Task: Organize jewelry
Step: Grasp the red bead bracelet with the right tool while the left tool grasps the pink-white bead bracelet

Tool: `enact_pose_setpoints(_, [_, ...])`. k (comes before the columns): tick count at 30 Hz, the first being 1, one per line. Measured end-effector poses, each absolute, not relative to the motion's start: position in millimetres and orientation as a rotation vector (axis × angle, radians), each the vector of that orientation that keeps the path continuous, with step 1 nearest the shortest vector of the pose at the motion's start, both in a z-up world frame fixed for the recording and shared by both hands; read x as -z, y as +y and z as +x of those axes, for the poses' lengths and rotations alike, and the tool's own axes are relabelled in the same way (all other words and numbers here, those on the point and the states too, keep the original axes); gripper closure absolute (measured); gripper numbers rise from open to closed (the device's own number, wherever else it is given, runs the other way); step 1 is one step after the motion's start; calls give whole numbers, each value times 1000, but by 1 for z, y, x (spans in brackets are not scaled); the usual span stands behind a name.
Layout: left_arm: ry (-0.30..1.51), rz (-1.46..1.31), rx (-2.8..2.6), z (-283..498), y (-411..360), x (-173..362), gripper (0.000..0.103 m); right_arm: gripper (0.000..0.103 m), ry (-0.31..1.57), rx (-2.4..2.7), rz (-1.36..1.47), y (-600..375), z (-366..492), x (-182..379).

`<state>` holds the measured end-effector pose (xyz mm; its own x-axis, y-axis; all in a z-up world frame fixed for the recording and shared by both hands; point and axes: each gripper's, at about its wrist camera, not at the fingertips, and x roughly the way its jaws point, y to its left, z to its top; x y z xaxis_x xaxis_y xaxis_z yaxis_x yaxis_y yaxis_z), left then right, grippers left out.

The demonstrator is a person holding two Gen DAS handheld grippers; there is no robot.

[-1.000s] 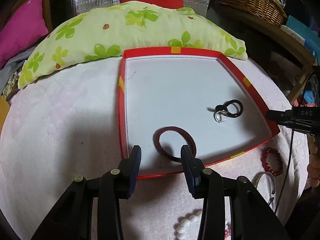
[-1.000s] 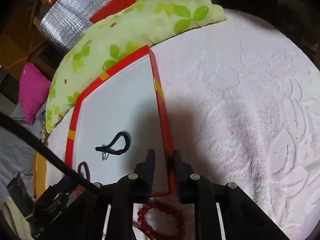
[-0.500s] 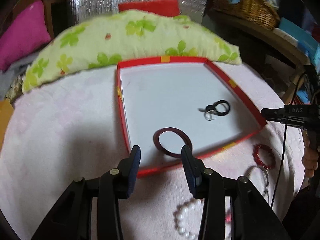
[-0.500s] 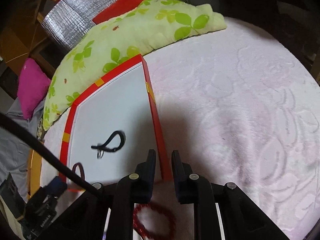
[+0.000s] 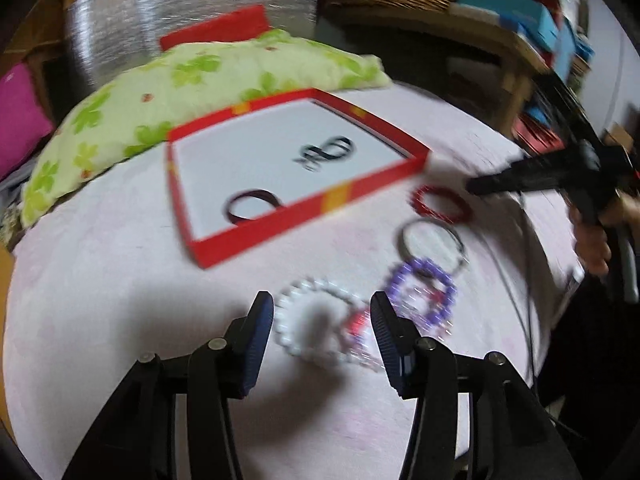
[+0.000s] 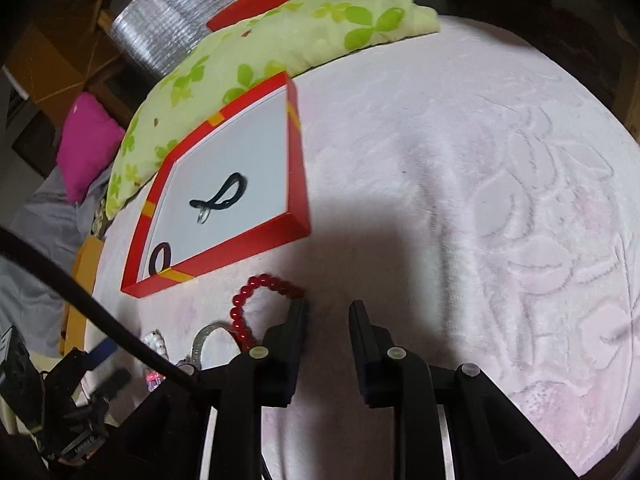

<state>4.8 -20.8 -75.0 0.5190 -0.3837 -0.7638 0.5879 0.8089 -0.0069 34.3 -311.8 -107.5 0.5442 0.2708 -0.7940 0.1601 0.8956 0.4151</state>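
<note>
Pale pink embossed blanket point(image 6: 460, 200) covers the work surface; shallow red-rimmed box with white floor point(image 5: 256, 236) sits near the green leaf-print cushion point(image 5: 180, 80). Box holds a dark maroon bangle point(image 5: 252, 205) and a black looped cord with a ring point(image 5: 328, 152).

Outside, near edge: white pearl bracelet point(image 5: 316, 320), purple bead bracelet point(image 5: 424, 292), thin silver bangle point(image 5: 434, 236), red bead bracelet point(image 6: 260, 300).

Risks, judged:
- pearl and purple strands touch; one may drag the other
- beads could roll off the pads

Left gripper point(image 5: 322, 328): pitched down, jaws just been opening, apart astride the pearls, no pad contact. Right gripper point(image 6: 328, 320): pitched down, jaws just been opening, narrow gap, empty, just beside the red beads
</note>
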Motion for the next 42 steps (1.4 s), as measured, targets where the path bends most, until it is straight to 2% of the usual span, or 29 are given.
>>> enact_pose_setpoints(8, [905,289,675,9,-30,90,59,75,1034,-61,392,-291,50,117])
enact_pose_setpoints(13, [941,316,710,10,-40,99,76,70,1018,-60,347,-284,52,117])
enact_pose_setpoints(16, [950,339,718,8,-44,103,81,70,999,-62,275,-274,55,117])
enact_pose_setpoints(17, [948,346,718,7,-45,104,82,73,993,-59,241,-270,55,118])
enact_pose_setpoints(18, [945,349,720,7,-45,103,86,82,985,-53,209,-265,56,118])
enact_pose_setpoints(20, [941,344,716,7,-44,102,92,91,976,-41,134,-256,56,118])
enact_pose_setpoints(26, [888,295,710,8,-34,88,94,93,939,-27,164,-263,54,111])
enact_pose_setpoints(35, [814,118,665,24,-4,60,95,93,863,-94,400,-295,49,95])
enact_pose_setpoints(42, [806,99,663,28,2,53,95,93,824,-157,498,-300,44,85])
